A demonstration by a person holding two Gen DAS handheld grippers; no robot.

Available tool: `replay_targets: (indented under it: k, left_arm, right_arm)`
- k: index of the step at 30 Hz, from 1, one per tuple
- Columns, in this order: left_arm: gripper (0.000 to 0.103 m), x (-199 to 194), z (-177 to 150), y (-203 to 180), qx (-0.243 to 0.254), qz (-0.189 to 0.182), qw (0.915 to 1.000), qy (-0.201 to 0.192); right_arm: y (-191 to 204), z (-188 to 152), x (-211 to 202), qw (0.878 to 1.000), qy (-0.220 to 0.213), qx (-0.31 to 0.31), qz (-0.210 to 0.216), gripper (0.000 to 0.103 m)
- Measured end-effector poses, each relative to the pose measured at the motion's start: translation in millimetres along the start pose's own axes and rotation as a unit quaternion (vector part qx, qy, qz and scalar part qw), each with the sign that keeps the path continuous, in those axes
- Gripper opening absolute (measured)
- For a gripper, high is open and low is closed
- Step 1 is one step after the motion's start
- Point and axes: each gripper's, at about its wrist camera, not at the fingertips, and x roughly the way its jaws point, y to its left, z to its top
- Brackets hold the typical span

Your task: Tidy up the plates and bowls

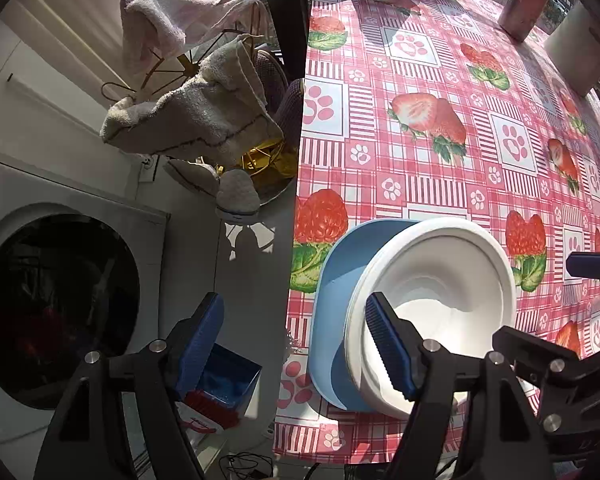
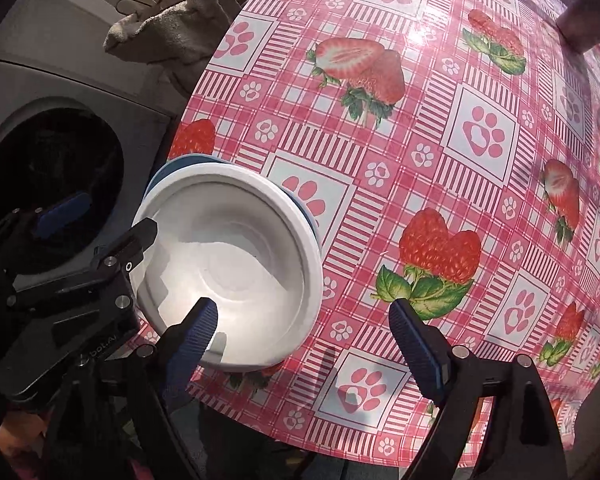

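done: bowls (image 1: 440, 292) nested on plate (image 1: 332, 300), near left fingers (image 1: 388, 344)
fingers: both pairs spread, empty
left: nothing else visible

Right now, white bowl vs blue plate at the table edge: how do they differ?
The white bowl is deep with steep walls; the blue plate is shallow and flat-rimmed. The bowl sits on top, the plate lies underneath on the tablecloth. The bowl is fully visible, while the plate shows only as a crescent on one side. The bowl's rim looks doubled, possibly two nested bowls; the plate looks single. Both are round, empty and stacked near the table edge.
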Motion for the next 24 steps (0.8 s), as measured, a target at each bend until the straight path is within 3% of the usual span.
replay_targets:
  k: [2, 5, 11, 24]
  left_arm:
    - [0.078, -6, 0, -1, 0.009, 0.008, 0.9999, -0.002]
    - [0.079, -14, 0, -4, 0.016, -0.011, 0.9998, -0.002]
    - [0.079, -17, -5, -18, 0.035, -0.014, 0.9993, 0.006]
    - [0.079, -24, -4, -27, 0.046, -0.013, 0.9988, 0.005]
  right_arm:
    - [-7, -2, -9, 1.000, -0.011, 0.003, 0.009, 0.103]
    - [-20, -5, -25, 0.999, -0.033, 0.013, 0.015, 0.103]
    - [-20, -15, -45, 0.998, -0.067, 0.014, -0.006, 0.103]
    - [-22, -21, -44, 0.998, -0.064, 0.023, -0.007, 0.103]
